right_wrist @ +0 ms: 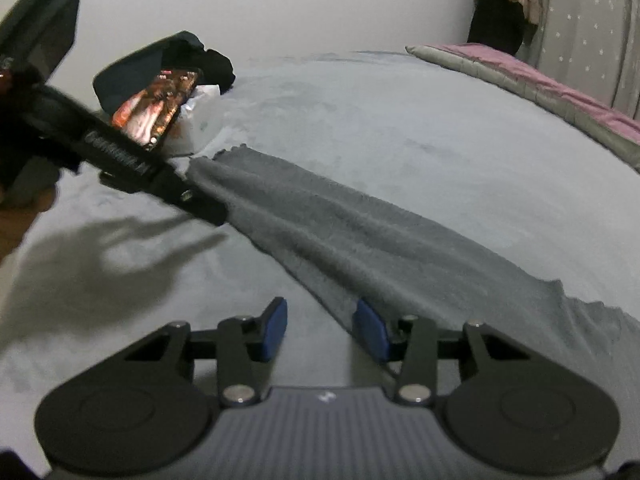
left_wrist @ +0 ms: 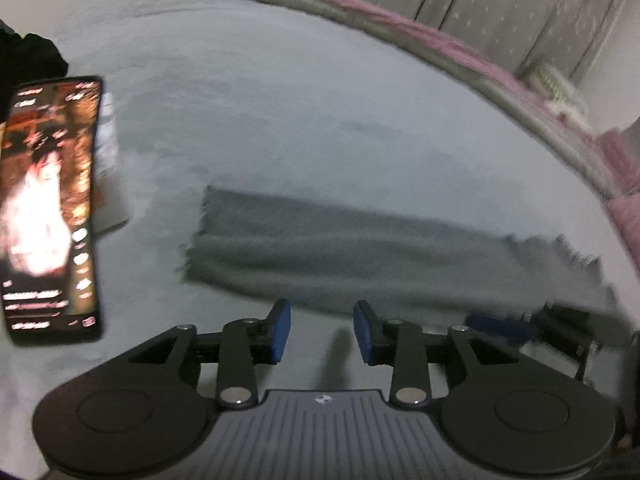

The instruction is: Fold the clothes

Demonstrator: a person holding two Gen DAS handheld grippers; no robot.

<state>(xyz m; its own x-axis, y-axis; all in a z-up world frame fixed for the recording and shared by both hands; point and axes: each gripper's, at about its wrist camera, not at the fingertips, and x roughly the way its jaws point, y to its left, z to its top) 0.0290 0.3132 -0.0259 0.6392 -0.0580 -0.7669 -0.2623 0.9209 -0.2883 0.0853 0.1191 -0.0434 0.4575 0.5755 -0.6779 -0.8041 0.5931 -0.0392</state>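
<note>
— Closest to the left wrist lens sits the left hand-held gripper [left_wrist: 321,330], its blue pads [left_wrist: 280,330] spread apart with nothing between them, hanging just short of the near edge of the grey cloth [left_wrist: 360,248].

— And the other one?

— Same posture: the right hand-held gripper [right_wrist: 320,328] is parted too. Its right-side pad lies at the cloth [right_wrist: 360,240] edge, but whether it touches the fabric I cannot tell; nothing is pinched.

— Where does the cloth lie?

— Flat on the pale grey bed [left_wrist: 260,100], folded into a long narrow strip. From the left wrist its right end is smeared by motion blur, and the dark shape with a blue pad beneath that end is the right hand-held gripper, hard to make out.

— What crosses the right wrist view?

— The left tool's black body comes in from the left and covers the strip's far corner, so that corner is hidden.

— Beyond it?

— A phone [left_wrist: 50,208] with a lit screen lies on the bed, its picture too blurred to read. Something white [left_wrist: 110,152] peeks from behind it, mostly hidden. Dark clothing [right_wrist: 208,60] sits further back, cut off in the left wrist view. Farthest, a pink and grey quilt [left_wrist: 460,52] runs along the bed's edge before star-dotted curtains [left_wrist: 500,8].
</note>
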